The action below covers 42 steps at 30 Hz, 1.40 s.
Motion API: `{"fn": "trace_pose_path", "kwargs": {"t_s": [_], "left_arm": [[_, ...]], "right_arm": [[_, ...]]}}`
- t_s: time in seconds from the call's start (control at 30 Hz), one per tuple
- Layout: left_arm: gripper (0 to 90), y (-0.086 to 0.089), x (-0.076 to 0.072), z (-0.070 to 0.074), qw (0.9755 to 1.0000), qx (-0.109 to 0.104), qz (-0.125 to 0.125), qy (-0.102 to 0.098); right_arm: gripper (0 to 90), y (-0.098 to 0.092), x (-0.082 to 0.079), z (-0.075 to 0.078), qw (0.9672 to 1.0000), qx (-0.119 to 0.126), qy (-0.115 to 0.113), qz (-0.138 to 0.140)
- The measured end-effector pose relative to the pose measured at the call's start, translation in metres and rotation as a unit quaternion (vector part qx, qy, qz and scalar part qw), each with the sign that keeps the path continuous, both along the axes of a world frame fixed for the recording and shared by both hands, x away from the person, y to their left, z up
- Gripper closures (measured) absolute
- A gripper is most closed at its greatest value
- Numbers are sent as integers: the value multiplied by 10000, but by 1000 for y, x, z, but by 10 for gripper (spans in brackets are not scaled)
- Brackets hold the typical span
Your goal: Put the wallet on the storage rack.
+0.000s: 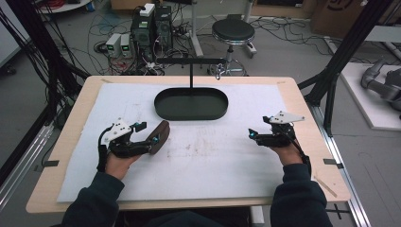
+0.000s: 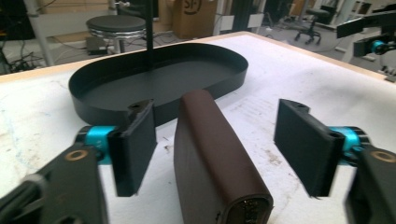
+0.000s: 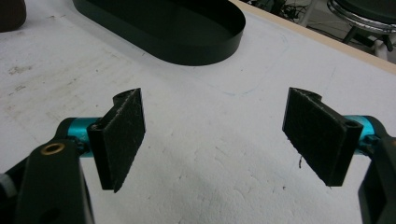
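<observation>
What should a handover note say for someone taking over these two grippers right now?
Left gripper: jaws open, astride the brown case; pads clear of its sides in the left gripper view.
Right gripper: open, nothing between the jaws, over the white mat.
Brown case: on the mat, near side of the black oval tray, outside it.
Done: the case is not in the tray.
Left: probably grip the case and set it in the tray.

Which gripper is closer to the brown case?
Left. The left gripper has the brown case between its open jaws, not squeezed. The right gripper rests far across the white mat.
</observation>
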State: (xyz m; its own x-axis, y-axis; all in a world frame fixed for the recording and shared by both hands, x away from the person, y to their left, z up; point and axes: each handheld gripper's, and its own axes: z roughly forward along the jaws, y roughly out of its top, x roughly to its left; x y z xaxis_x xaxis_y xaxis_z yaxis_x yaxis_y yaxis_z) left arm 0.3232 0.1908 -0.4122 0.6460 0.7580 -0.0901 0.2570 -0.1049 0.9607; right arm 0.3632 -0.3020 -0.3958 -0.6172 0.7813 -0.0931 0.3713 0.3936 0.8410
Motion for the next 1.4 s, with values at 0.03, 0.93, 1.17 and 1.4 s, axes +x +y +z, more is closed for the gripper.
{"fn": "trace_pose_path", "kwargs": {"t_s": [0.03, 0.93, 1.17, 1.4], "left_arm": [[235, -1, 0, 0, 10000, 29, 40, 3], [647, -1, 15, -22, 9949, 233, 115, 977], [648, 0, 36, 5, 9969, -119, -206, 755], [648, -7, 78, 32, 9958, -281, -507, 713]], "right_arm": [[215, 0, 0, 0, 10000, -2, -3, 4], [215, 1, 0, -1, 10000, -30, 16, 47], [215, -4, -1, 3, 9999, 82, -61, -36], [215, -3, 0, 3, 10000, 67, -61, -19]]}}
